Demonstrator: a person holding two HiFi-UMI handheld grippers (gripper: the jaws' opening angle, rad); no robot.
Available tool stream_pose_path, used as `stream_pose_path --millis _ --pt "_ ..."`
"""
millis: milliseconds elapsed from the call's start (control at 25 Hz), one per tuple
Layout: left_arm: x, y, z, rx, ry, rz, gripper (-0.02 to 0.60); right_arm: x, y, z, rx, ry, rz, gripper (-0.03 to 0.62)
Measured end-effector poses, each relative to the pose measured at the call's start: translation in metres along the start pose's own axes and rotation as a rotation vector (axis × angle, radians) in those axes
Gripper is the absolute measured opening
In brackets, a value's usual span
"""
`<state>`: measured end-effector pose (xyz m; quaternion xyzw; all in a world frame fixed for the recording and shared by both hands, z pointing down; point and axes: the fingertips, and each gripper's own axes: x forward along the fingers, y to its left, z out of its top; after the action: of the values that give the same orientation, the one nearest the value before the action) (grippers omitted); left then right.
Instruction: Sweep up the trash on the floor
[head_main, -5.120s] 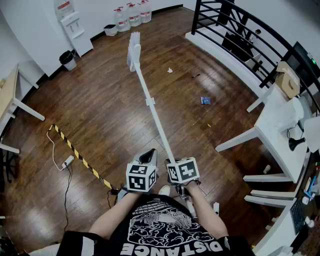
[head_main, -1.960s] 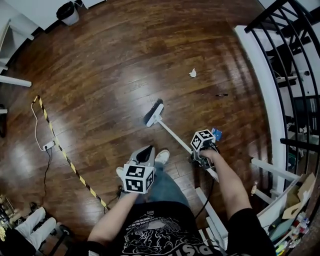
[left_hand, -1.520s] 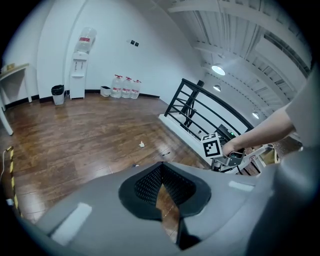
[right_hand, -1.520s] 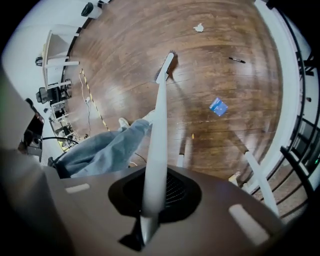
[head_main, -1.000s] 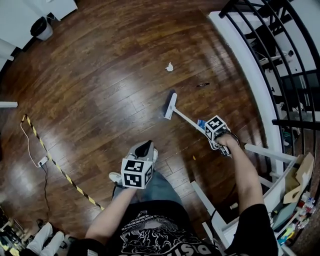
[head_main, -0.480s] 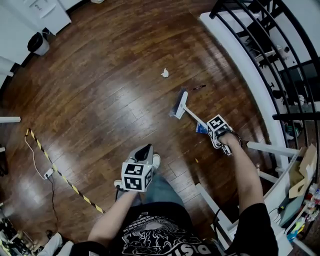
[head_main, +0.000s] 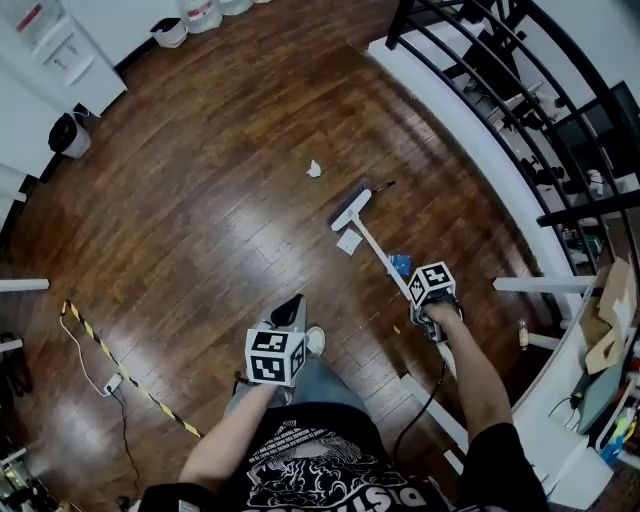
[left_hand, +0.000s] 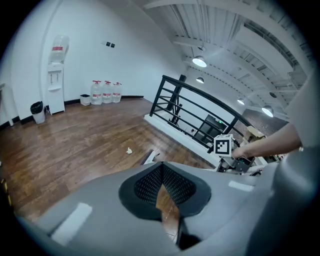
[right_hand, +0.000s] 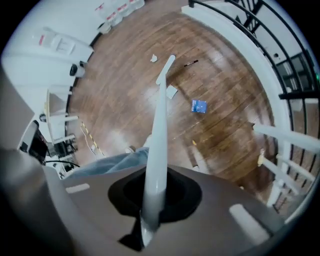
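Broom head (head_main: 350, 210) has come down among the litter, right claw (right_hand: 154, 187) pinching its handle, left claw (left_hand: 161, 172) pressed together and empty; crumpled paper (head_main: 314, 169), pen (head_main: 385, 185) and blue packet (head_main: 399, 265) lie scattered on the floor (head_main: 200, 200), so sweeping looks barely begun.

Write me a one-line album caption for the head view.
From above: the right gripper clamps a white broom, its head near a paper scrap on the dark wooden floor.

Dark wood floor (head_main: 200, 220), white walls (left_hand: 30, 60), a black railing (left_hand: 192, 112) along one side.
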<state>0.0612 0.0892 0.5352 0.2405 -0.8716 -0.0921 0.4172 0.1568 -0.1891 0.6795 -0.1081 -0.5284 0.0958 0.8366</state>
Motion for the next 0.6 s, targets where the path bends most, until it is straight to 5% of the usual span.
stream_pose_path --millis 360,600 --pt "0.021 -0.032 0.037 0.11 -0.006 -0.075 0.005 0.02 0.108 -0.007 0.203 -0.228 0.362 0.014" --pt "0.05 -0.02 0.067 0.141 0.011 -0.121 0.005 0.004 0.153 0.037 0.205 -0.278 0.43 0.014"
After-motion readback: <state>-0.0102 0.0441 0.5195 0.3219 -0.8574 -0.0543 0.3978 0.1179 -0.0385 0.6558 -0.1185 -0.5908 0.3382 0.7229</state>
